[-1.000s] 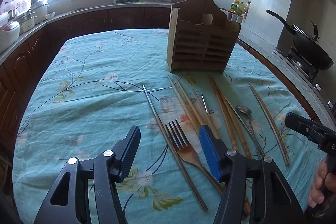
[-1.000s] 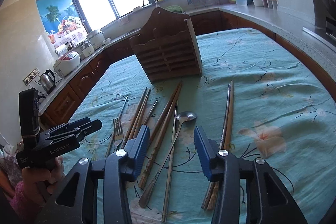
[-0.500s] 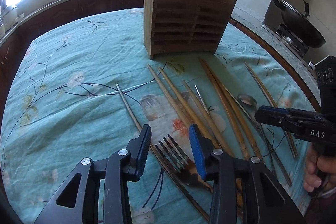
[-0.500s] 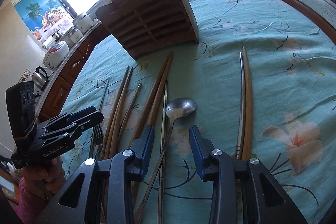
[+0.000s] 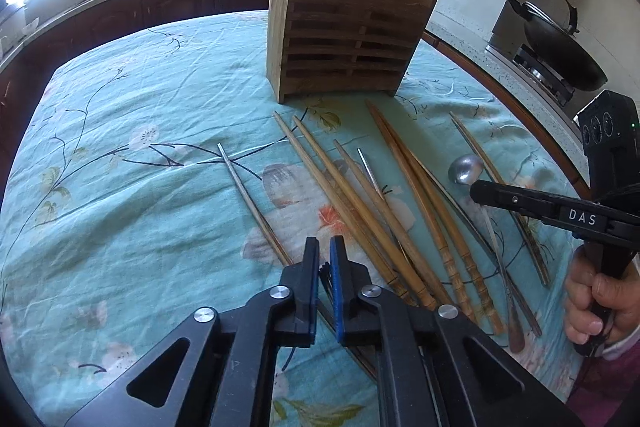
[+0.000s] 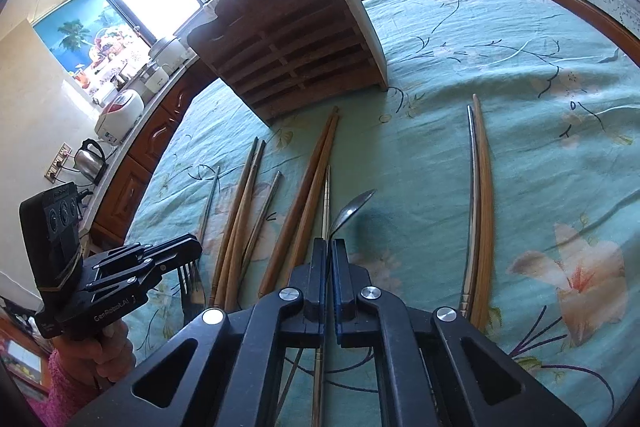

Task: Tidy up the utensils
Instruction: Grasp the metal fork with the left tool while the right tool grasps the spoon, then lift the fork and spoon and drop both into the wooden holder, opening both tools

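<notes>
A slatted wooden utensil holder (image 5: 340,39) (image 6: 296,43) stands upright at the back of the table. In front of it lie several wooden and metal chopsticks (image 5: 348,195) (image 6: 304,203). My left gripper (image 5: 324,243) (image 6: 195,247) is shut over the fork (image 6: 191,283). The tines show just under its tip in the right wrist view and are mostly hidden in the left wrist view. My right gripper (image 6: 330,245) (image 5: 477,191) is shut on the neck of the metal spoon (image 6: 352,211) (image 5: 464,169), whose bowl is tipped on its edge.
A teal floral cloth (image 5: 120,187) covers the table. A chopstick pair (image 6: 480,195) lies apart on the right. A wok (image 5: 560,51) sits on the stove to the right; a kettle (image 6: 90,159) and rice cooker (image 6: 120,111) stand on the left counter.
Both grippers came down toward the table and their jaws went from open to shut, the left over the fork and the right on the spoon, whose bowl turned on edge.
</notes>
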A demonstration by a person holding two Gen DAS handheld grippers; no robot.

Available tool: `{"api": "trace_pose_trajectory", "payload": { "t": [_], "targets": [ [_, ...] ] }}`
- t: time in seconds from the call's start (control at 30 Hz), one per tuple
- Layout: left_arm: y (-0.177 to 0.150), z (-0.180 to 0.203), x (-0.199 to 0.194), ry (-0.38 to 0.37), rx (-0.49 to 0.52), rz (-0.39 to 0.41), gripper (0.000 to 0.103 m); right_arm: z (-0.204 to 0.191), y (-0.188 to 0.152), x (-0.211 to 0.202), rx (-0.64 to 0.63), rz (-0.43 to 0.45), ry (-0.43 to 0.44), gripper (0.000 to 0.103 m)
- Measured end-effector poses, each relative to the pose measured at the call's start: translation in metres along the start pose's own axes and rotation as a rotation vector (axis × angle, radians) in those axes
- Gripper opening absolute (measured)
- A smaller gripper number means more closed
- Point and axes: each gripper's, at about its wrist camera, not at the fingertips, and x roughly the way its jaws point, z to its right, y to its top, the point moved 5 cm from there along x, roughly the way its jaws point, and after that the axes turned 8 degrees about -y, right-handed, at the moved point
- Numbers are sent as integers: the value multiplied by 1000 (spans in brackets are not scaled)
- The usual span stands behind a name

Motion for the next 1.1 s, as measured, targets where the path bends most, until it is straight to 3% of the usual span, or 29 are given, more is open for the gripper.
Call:
{"api": "trace_pose_trajectory", "payload": {
  "t": [0.27, 0.43, 0.73, 1.1],
  "targets": [
    [-11, -1, -23, -6, -36, 16, 3, -2, 2, -14, -1, 35, 19, 2],
    [-12, 11, -64, -3, -32, 124, 1, -6, 9, -34, -8, 87, 28, 2],
    [-16, 37, -145, 86, 12, 340, 0, -17, 26, -68, -34, 187, 34, 2],
    [-20, 46, -188, 120, -3, 449, 0, -22, 42, -85, -60, 261, 25, 2]
  ]
}}
